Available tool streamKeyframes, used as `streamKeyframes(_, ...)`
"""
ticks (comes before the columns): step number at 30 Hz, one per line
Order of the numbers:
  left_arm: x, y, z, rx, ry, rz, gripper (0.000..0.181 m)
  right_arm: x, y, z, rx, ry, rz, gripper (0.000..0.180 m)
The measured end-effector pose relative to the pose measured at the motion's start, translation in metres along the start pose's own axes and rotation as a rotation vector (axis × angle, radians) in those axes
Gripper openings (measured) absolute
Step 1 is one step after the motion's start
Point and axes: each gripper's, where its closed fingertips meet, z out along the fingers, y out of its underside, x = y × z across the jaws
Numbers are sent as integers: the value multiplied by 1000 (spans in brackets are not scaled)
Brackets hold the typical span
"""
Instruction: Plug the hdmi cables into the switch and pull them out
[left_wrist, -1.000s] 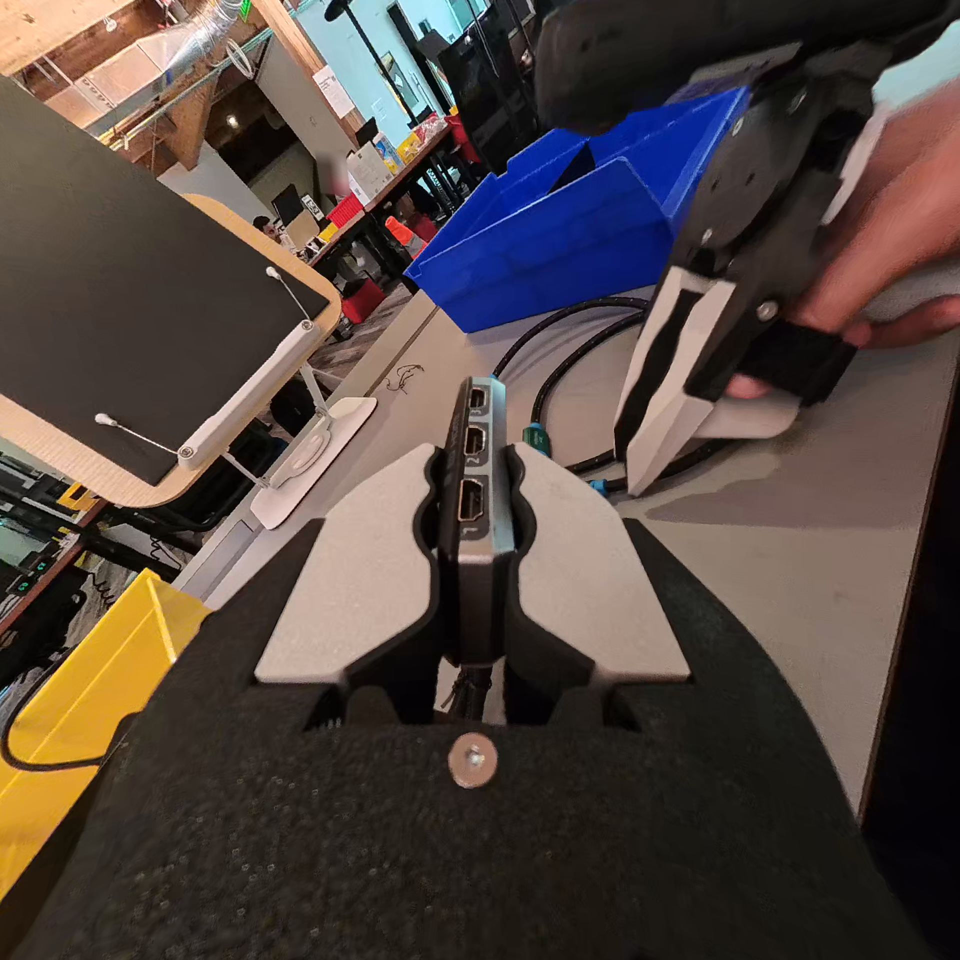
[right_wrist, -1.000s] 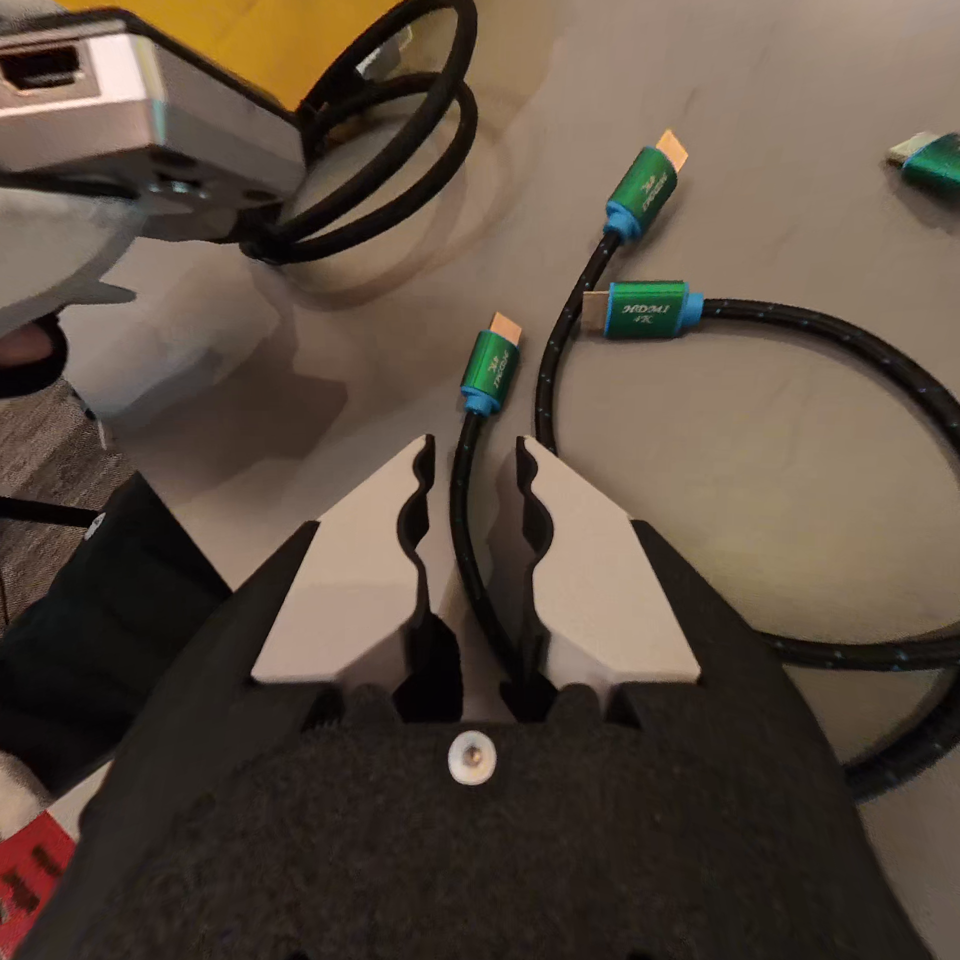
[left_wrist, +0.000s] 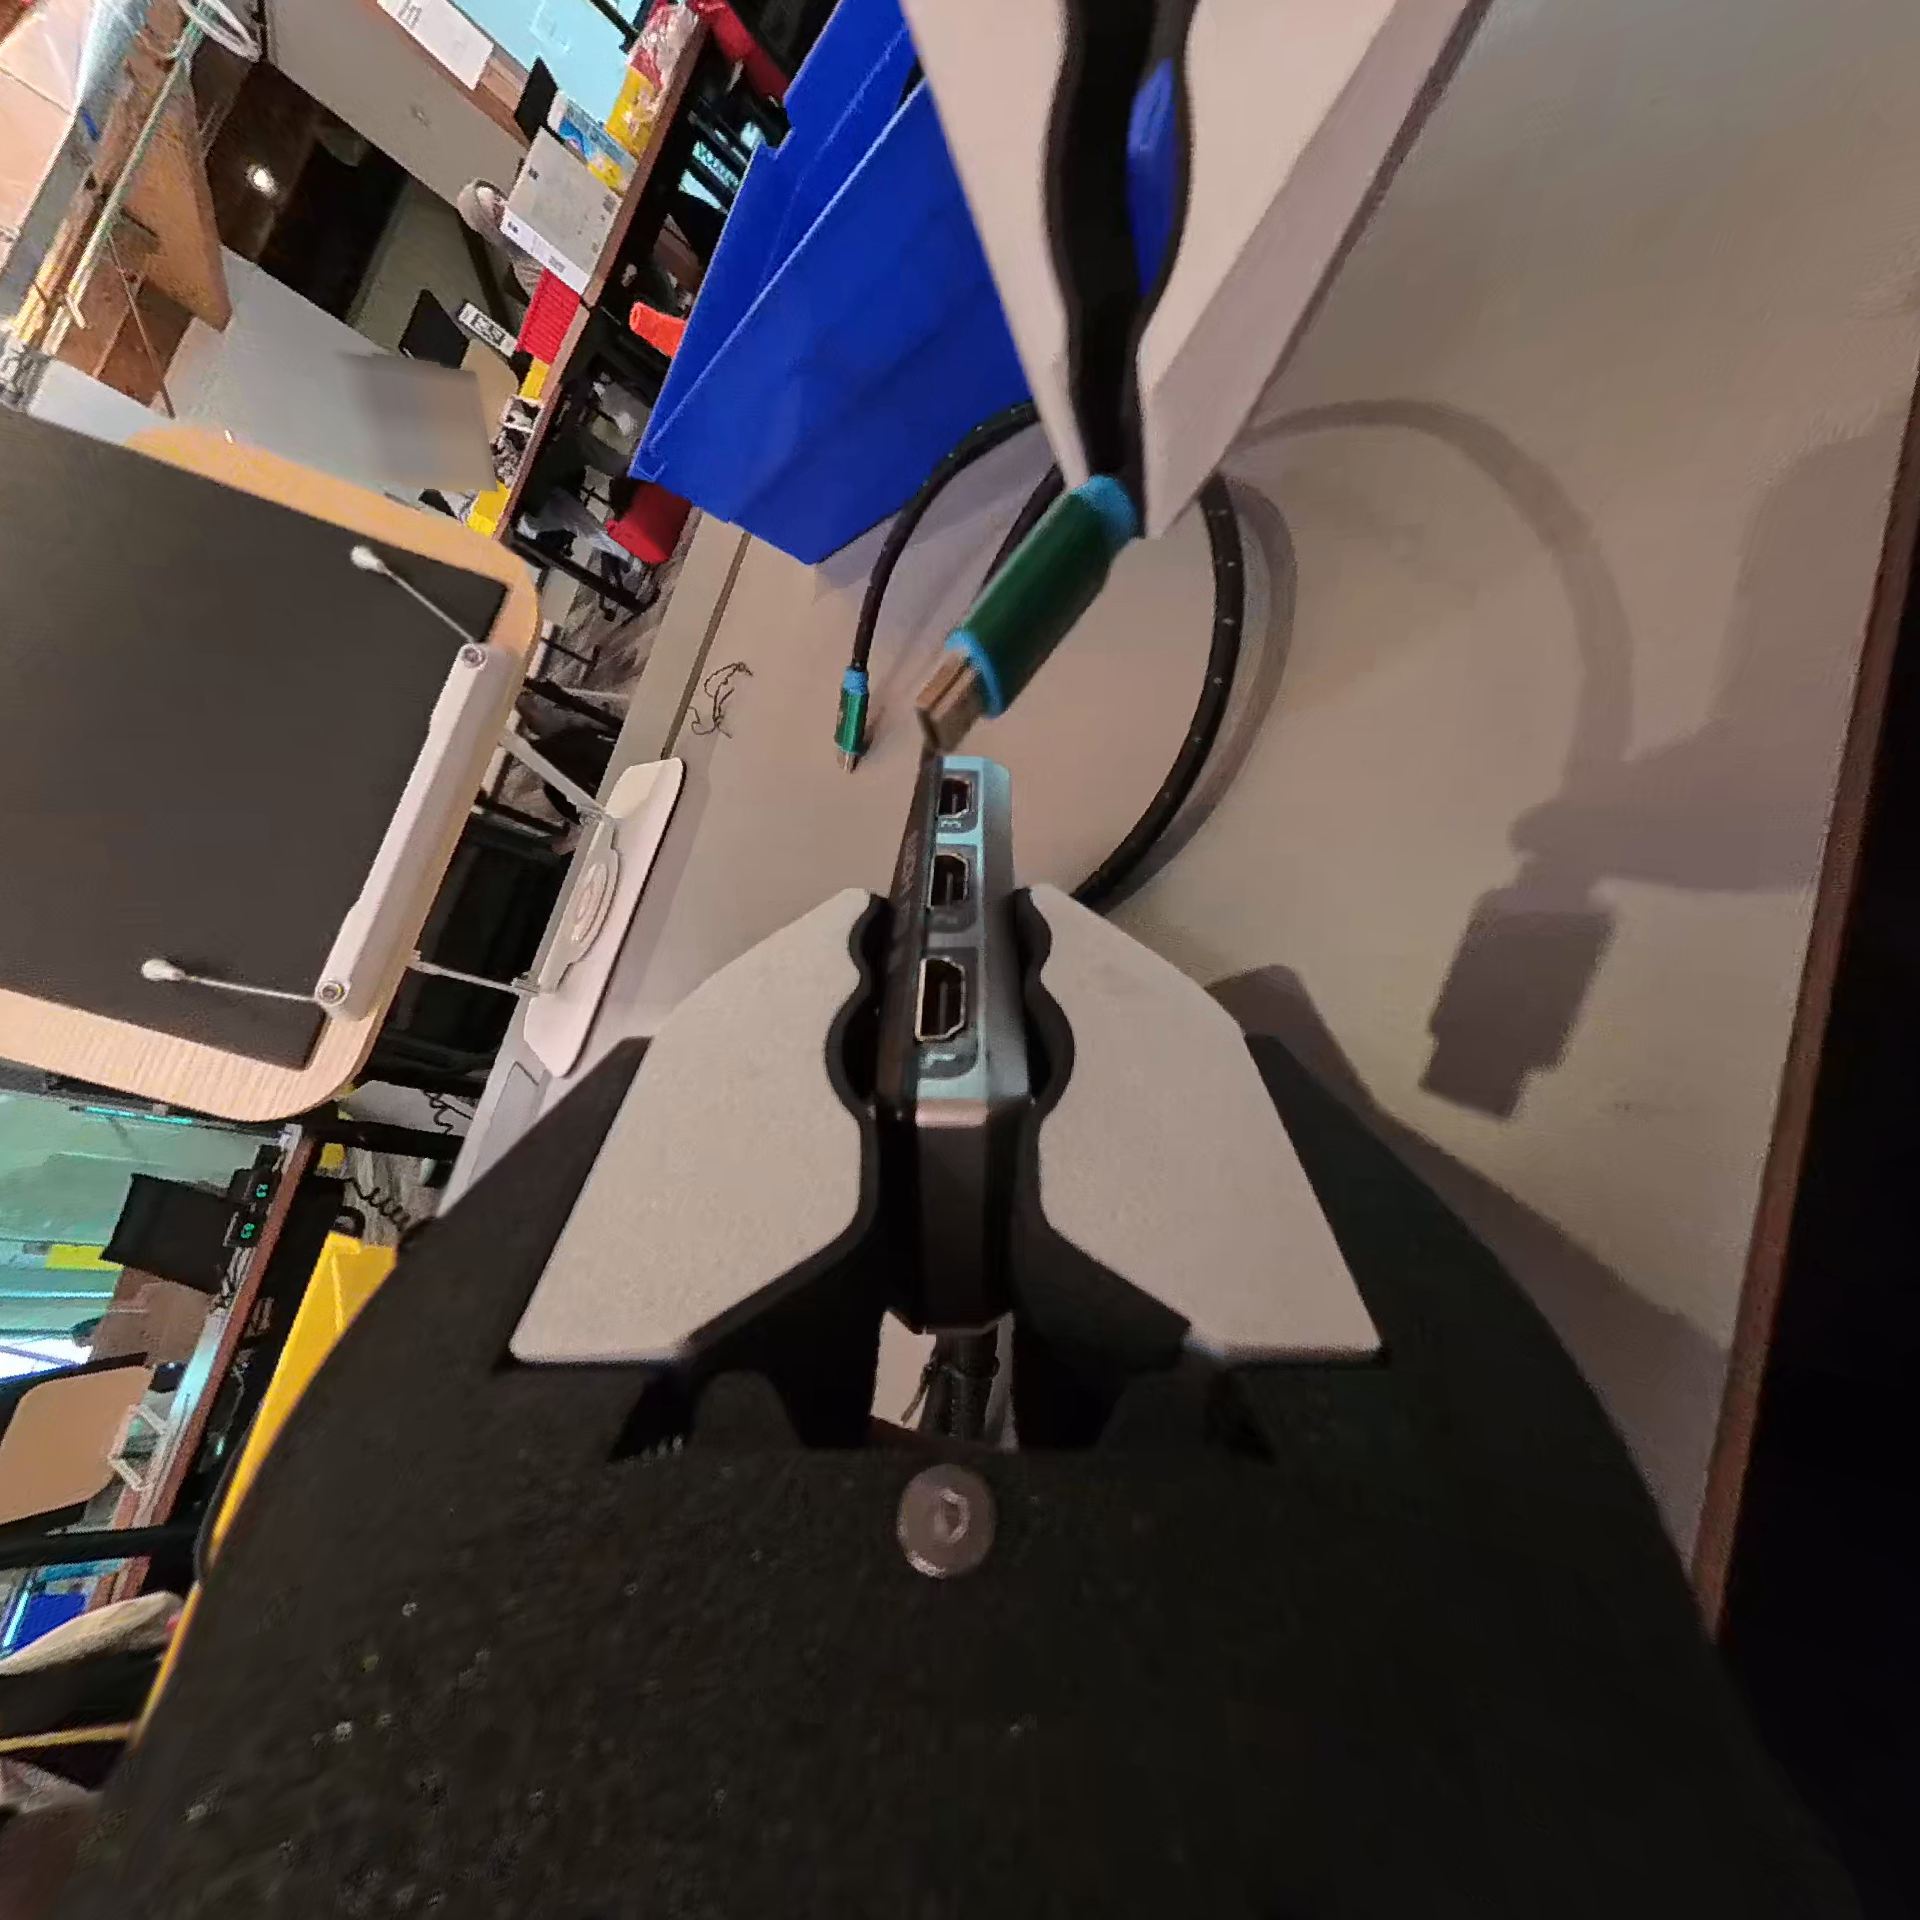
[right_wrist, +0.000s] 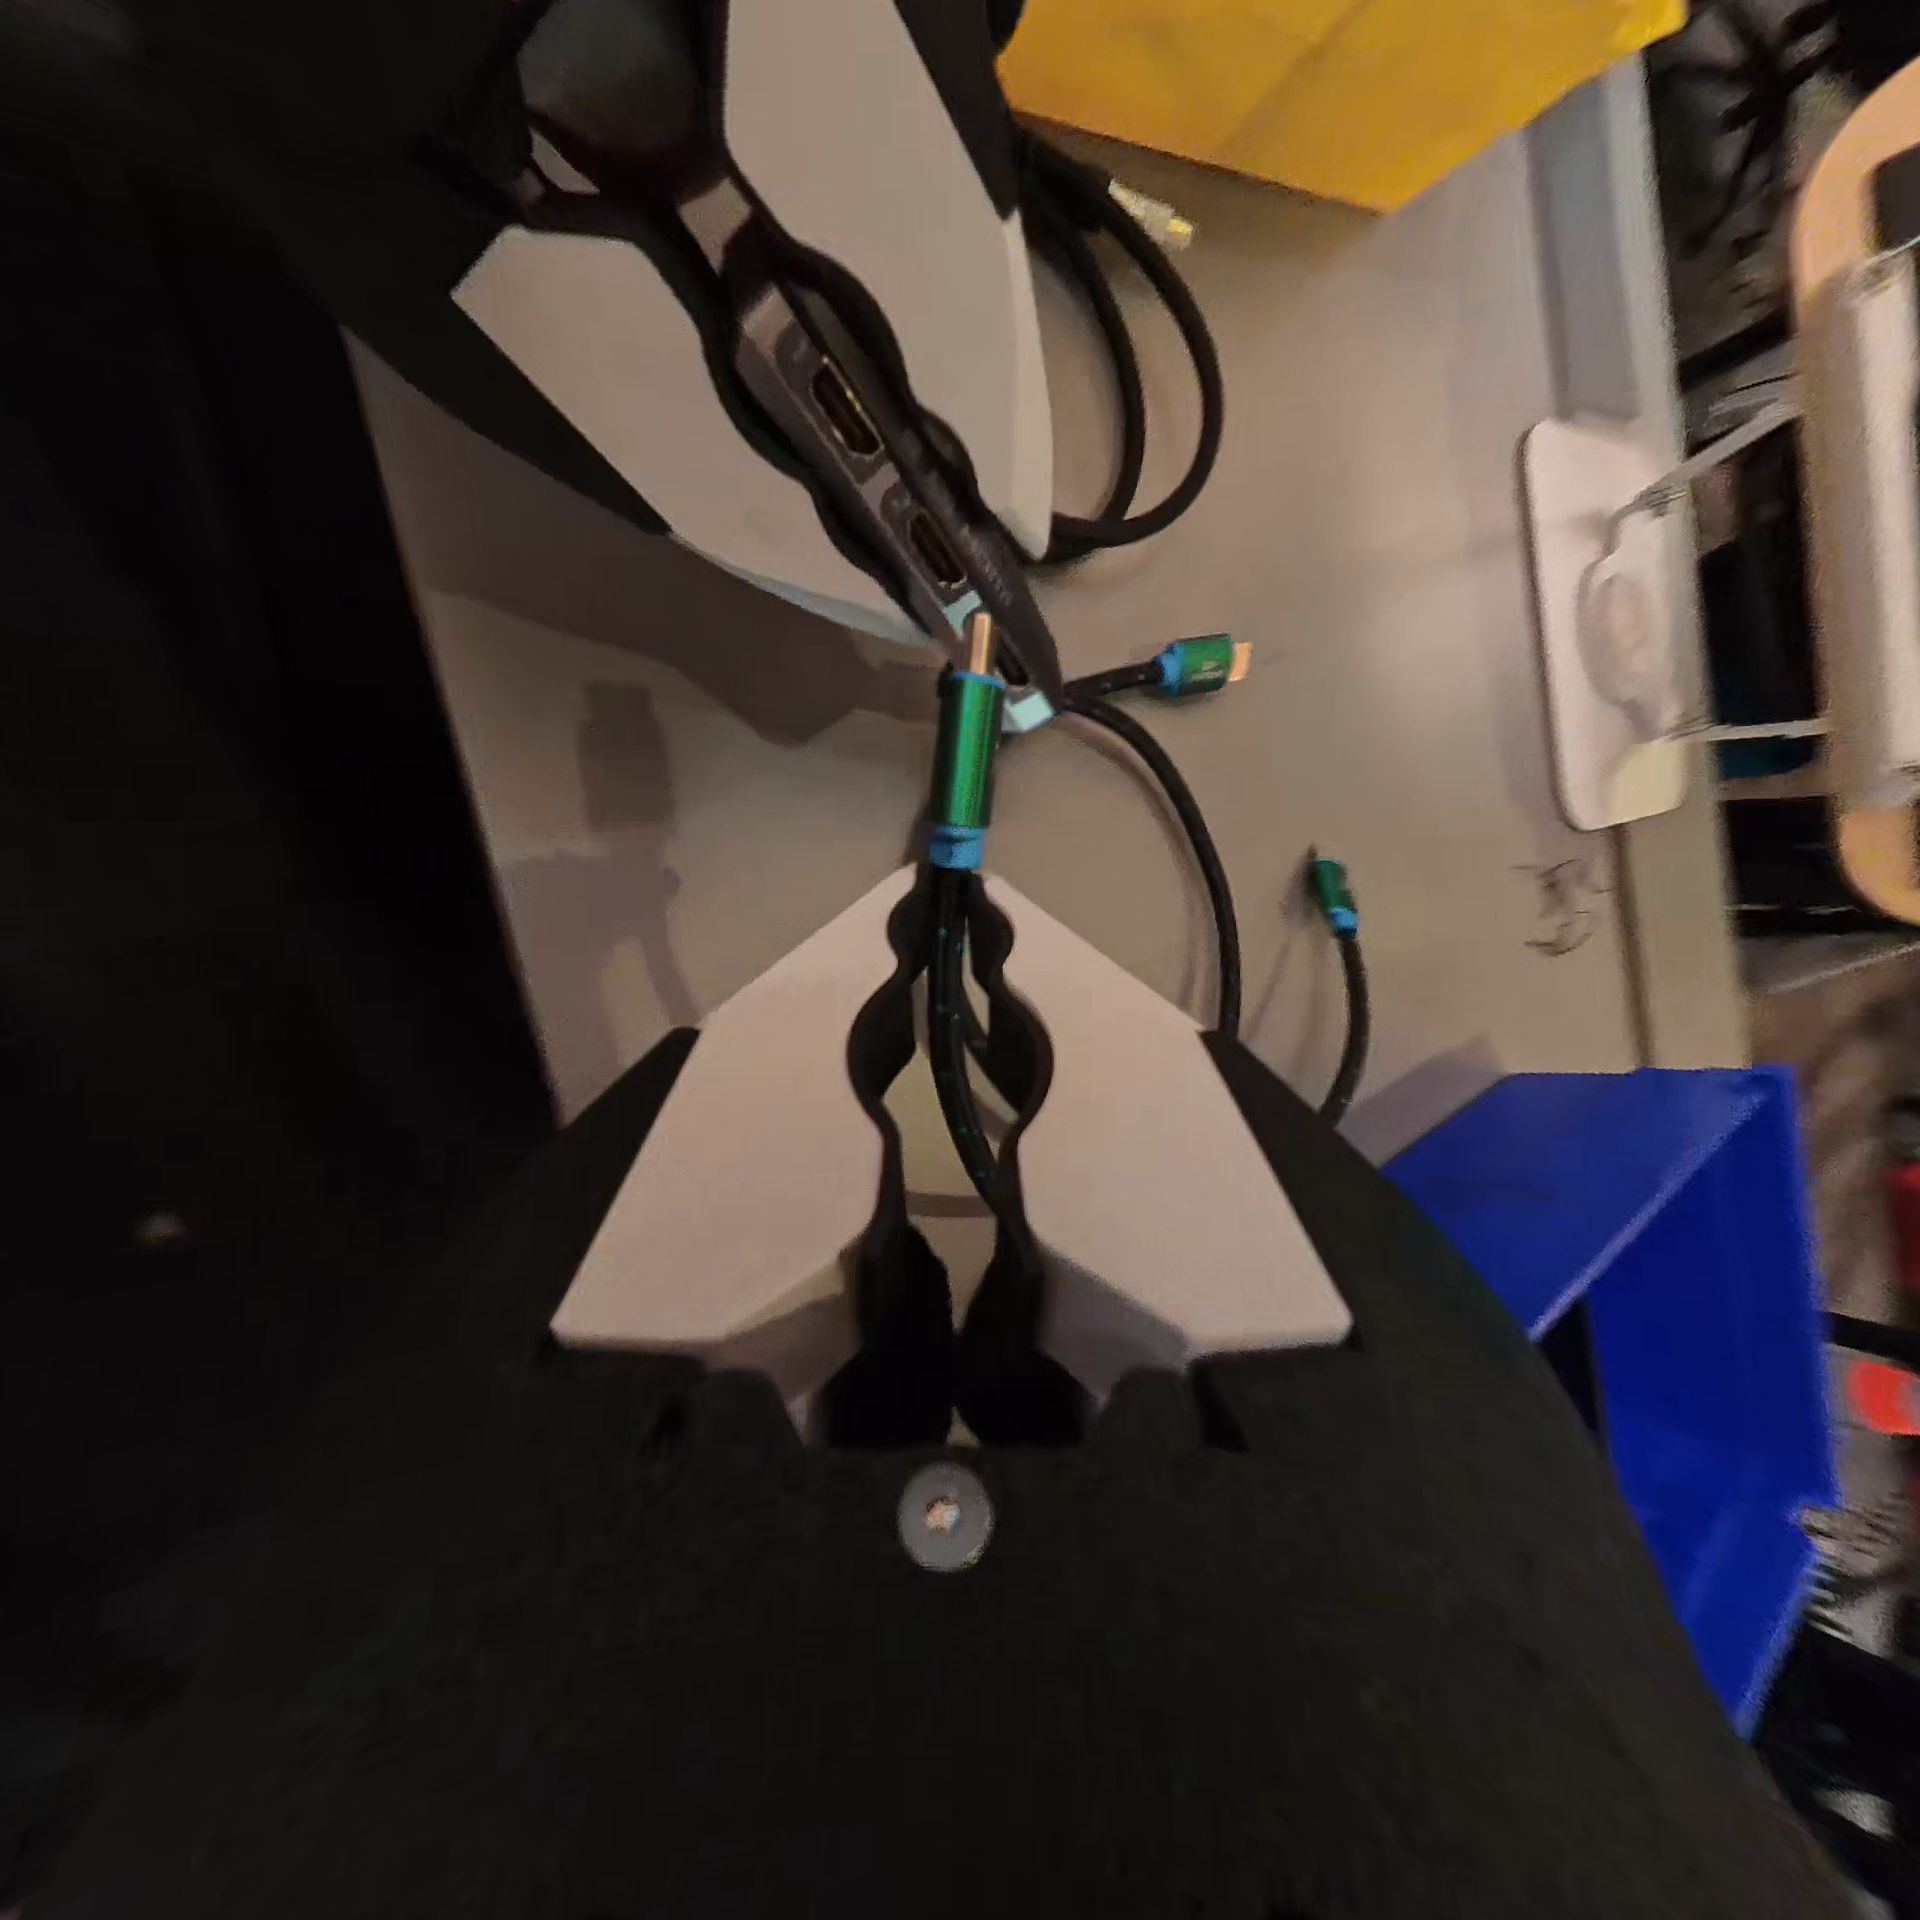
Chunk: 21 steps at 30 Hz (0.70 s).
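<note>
the left tongs are clamped on the switch, lifted off the tabletop. the right tongs are squeezed on a black cable, just behind its green plug. the plug tip sits just in front of the far port, not pushed in yet. all three ports look empty, so plugging and pulling are still left. past the tongs, two more green plugs lie on the tabletop: three plugs, one switch.
</note>
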Motion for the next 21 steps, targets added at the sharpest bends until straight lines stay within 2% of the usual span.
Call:
streamKeyframes(2, 1, 0, -1, -3, -3, 7, 22, -3, 4, 6, -7, 33, -36, 6)
streamKeyframes(5, -3, 4, -4, -7, -7, -26, 22, -14, 19, 24, 3, 3, 24, 6)
streamKeyframes(7, -8, 7, -7, -3, -11, -67, 22, -28, 24, 35, 26, -80, 98, 6)
streamKeyframes(11, -17, 10, -13, 41, -1, -175, 22, -62, 20, 43, 94, -352, 292, 7)
streamKeyframes(13, -20, 10, -16, 65, 9, -219, 22, -70, 14, 40, 150, -469, 367, 18)
streamKeyframes(19, -24, 12, -19, 105, 42, -320, 22, -63, -3, 39, 254, -662, 553, 30)
streamKeyframes(21, -25, 12, -19, 112, 49, -337, 22, -64, 0, 49, 216, -670, 583, 30)
